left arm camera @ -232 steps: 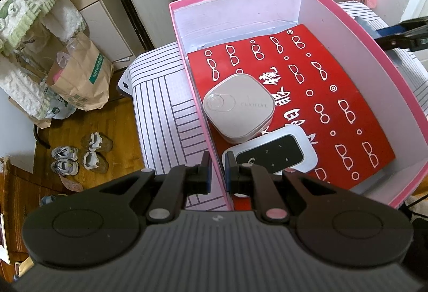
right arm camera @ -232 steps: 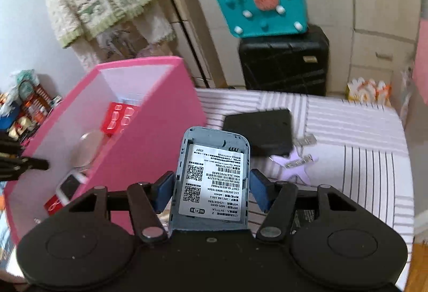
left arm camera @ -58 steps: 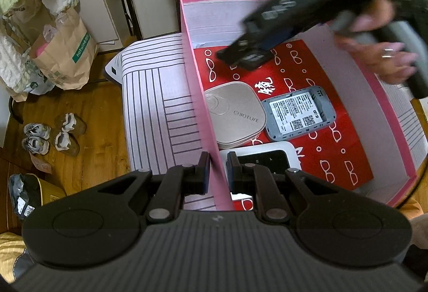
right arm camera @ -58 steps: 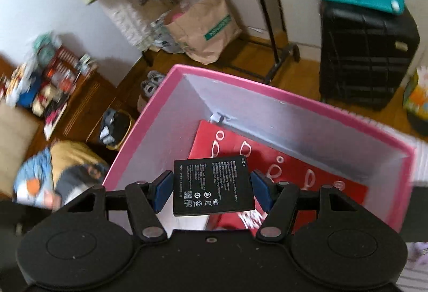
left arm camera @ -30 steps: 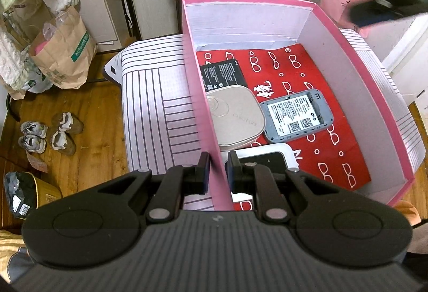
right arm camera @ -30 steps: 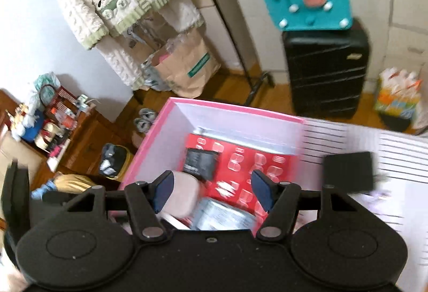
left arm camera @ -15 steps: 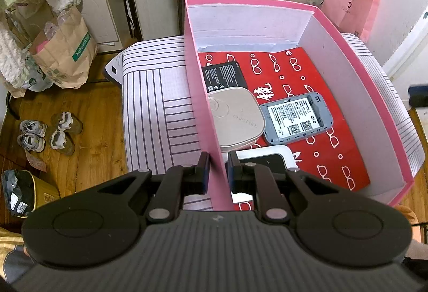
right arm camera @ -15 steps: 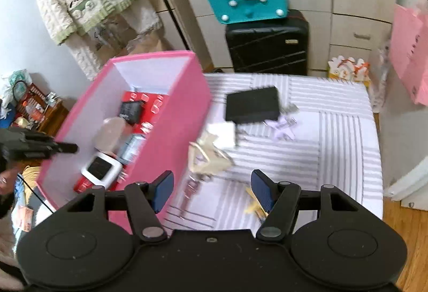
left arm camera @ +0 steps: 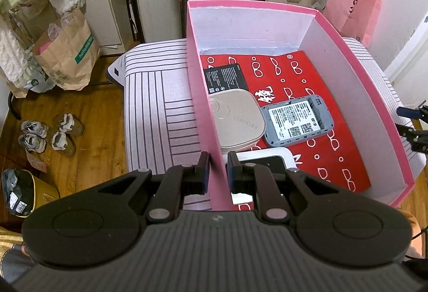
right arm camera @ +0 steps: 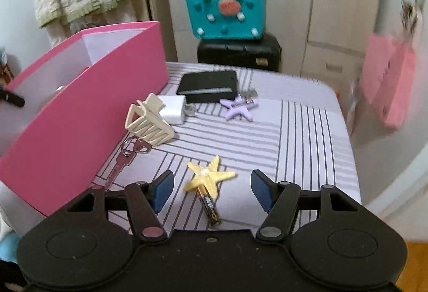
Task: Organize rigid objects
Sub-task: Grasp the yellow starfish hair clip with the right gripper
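My left gripper [left arm camera: 216, 171] is shut on the near left wall of the pink box [left arm camera: 203, 94]. The box holds a black battery [left arm camera: 226, 77], a beige square device [left arm camera: 236, 122], a grey router [left arm camera: 297, 120] lying label up, and a white device [left arm camera: 270, 159]. My right gripper [right arm camera: 211, 189] is open and empty over a yellow starfish clip [right arm camera: 210, 177] on the striped table. Further off lie a beige claw clip [right arm camera: 148, 120], a white charger [right arm camera: 174, 108], a black case [right arm camera: 208, 83], a purple star clip [right arm camera: 238, 107] and a key [right arm camera: 123, 161]. The box stands to the left in the right wrist view [right arm camera: 80, 115].
The table's striped cloth [right arm camera: 307, 137] ends at the right edge. A black suitcase [right arm camera: 238, 52] with a teal bag [right arm camera: 227, 16] stands behind the table. A pink bag [right arm camera: 390, 83] hangs at the right. Paper bags [left arm camera: 64, 51] and shoes [left arm camera: 45, 134] sit on the floor left.
My right gripper let go of the black battery in the box, drew out, and swung right and down over the table. It now hovers over the yellow starfish clip. My left gripper stayed clamped.
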`<state>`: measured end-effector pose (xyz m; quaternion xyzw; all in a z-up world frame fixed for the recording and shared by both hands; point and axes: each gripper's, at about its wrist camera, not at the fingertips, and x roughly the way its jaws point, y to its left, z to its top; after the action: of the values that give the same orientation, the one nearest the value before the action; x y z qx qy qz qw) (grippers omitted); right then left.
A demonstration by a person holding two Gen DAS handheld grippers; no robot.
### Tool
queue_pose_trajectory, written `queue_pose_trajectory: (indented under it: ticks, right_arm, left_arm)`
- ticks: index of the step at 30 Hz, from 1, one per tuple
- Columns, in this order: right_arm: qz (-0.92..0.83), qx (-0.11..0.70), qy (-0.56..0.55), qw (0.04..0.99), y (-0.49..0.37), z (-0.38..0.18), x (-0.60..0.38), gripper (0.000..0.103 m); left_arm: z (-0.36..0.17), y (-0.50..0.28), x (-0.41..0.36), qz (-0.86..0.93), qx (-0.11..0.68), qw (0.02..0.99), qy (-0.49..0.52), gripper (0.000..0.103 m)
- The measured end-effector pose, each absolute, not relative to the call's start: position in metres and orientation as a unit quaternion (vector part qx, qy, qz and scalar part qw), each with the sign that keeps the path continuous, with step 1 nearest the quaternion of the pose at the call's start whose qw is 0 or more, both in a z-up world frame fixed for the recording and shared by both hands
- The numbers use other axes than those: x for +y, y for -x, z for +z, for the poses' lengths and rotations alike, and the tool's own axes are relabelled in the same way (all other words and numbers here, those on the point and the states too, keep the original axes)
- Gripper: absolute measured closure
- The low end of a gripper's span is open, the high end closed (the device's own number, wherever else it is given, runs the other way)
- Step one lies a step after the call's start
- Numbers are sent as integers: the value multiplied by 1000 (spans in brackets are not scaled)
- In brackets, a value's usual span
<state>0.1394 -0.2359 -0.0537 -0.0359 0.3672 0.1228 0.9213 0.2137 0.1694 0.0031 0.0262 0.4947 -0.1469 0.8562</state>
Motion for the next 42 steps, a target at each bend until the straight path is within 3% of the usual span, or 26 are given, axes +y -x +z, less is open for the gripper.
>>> queue_pose_trajectory:
  ticks: [3,10,25,28,31,33,34,42]
  right_arm:
    - [136,379,12,915,-143,-60,-234,34]
    - [112,363,98,920,-149,-77,-221,29]
    - [155,329,44,931,-152,-92,-246,23]
    - [160,329,43,930,-150,-92,-246,27]
    - [172,331,46,927,-150,-89,-243,45]
    - [166,342,42,924,-154,-87,-242,46]
    - [160,343,42,925,-155,-86,-241,52]
    - [152,366,20,918,-161,-79,-243,57]
  left_arm:
    - [3,-213,169,-147,493,857,-29,91]
    - [3,-213,169,-148,493,857,-29,90]
    - [4,-212,167,-150,490,858,-29,90]
    - [4,-211,167,-149,489,859,-33,90]
    - [4,-211,166,-148,489,859,-32,90]
    - [4,-211,168,-148,489,859,-30,90]
    - [4,-211,168,-148,489,859,-30,90]
    - [4,-211,168,-148,489,859,-31,90]
